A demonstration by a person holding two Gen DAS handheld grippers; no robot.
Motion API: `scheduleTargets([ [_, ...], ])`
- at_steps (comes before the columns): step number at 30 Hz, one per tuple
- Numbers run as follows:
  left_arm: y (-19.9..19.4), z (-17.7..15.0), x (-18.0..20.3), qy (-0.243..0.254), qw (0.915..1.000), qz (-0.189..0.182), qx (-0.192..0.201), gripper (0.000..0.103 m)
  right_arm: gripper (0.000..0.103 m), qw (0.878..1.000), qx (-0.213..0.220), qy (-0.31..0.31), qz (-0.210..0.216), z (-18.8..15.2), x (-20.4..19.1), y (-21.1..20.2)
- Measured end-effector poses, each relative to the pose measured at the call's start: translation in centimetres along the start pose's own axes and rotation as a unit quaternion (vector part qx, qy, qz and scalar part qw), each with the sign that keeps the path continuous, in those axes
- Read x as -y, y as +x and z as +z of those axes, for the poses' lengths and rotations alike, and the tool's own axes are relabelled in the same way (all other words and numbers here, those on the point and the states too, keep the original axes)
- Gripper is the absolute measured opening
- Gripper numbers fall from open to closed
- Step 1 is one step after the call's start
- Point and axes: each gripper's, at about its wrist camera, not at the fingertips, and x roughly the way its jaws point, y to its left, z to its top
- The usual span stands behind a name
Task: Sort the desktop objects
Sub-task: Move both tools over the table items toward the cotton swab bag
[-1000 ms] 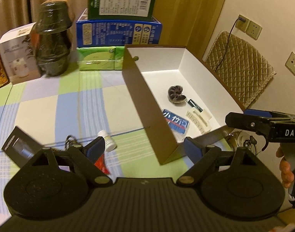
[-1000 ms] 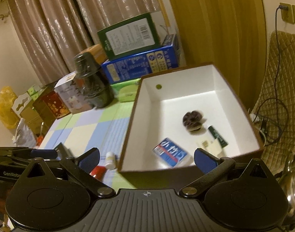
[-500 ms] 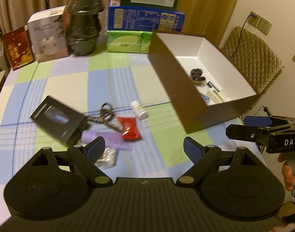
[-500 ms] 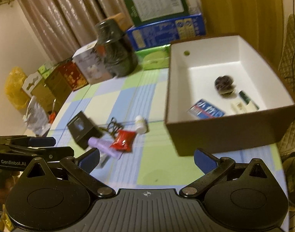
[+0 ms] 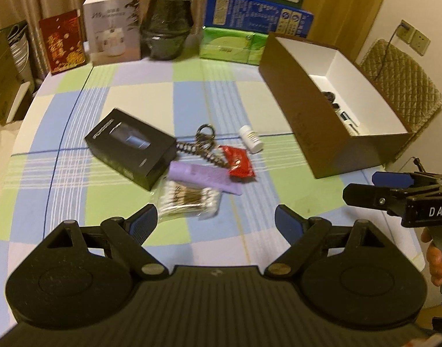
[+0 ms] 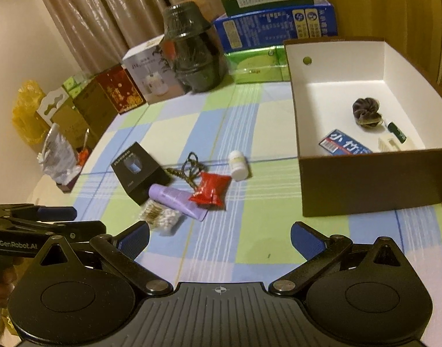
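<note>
A pile lies mid-table: a black box (image 5: 131, 147), a keychain (image 5: 202, 141), a red packet (image 5: 238, 163), a purple tube (image 5: 203, 177), a bag of cotton swabs (image 5: 189, 199) and a white bottle (image 5: 251, 139). The same pile shows in the right wrist view, with the red packet (image 6: 210, 190) and the white bottle (image 6: 238, 164). The brown cardboard box (image 6: 365, 179) at the right holds a dark scrunchie (image 6: 365, 111), a blue pack (image 6: 344, 144) and small items. My left gripper (image 5: 216, 221) is open and empty above the near table. My right gripper (image 6: 219, 238) is open and empty.
Along the table's far edge stand a red box (image 5: 64, 44), a white box (image 5: 115, 26), a dark wrapped jar (image 5: 168, 20), a green pack (image 5: 231, 46) and a blue carton (image 5: 258, 17). A quilted chair (image 5: 400, 78) stands right of the table.
Both grippers have pulled back and up from the cardboard box toward the table's near edge. The pile of loose items has come fully into view. Both stay open.
</note>
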Motion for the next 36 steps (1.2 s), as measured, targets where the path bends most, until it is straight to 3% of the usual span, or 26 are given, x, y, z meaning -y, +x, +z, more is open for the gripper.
scheduleTargets([
  [22, 7.0, 0.2, -2.2, -0.083, 0.9942, 0.063, -0.029, 0.086, 0.100, 1.000, -0.008, 0.000, -0.030, -0.4, 0.8, 5.8],
  [26, 8.8, 0.8, -2.4, -0.099, 0.9915, 0.080, -0.028, 0.086, 0.081, 0.999, -0.008, -0.003, -0.032, 0.0, 1.1, 6.7],
  [36, 13.4, 1.4, -2.4, -0.113, 0.9853, 0.119, -0.048, 0.087, 0.080, 0.999, -0.023, 0.012, -0.029, 0.3, 2.1, 8.2],
])
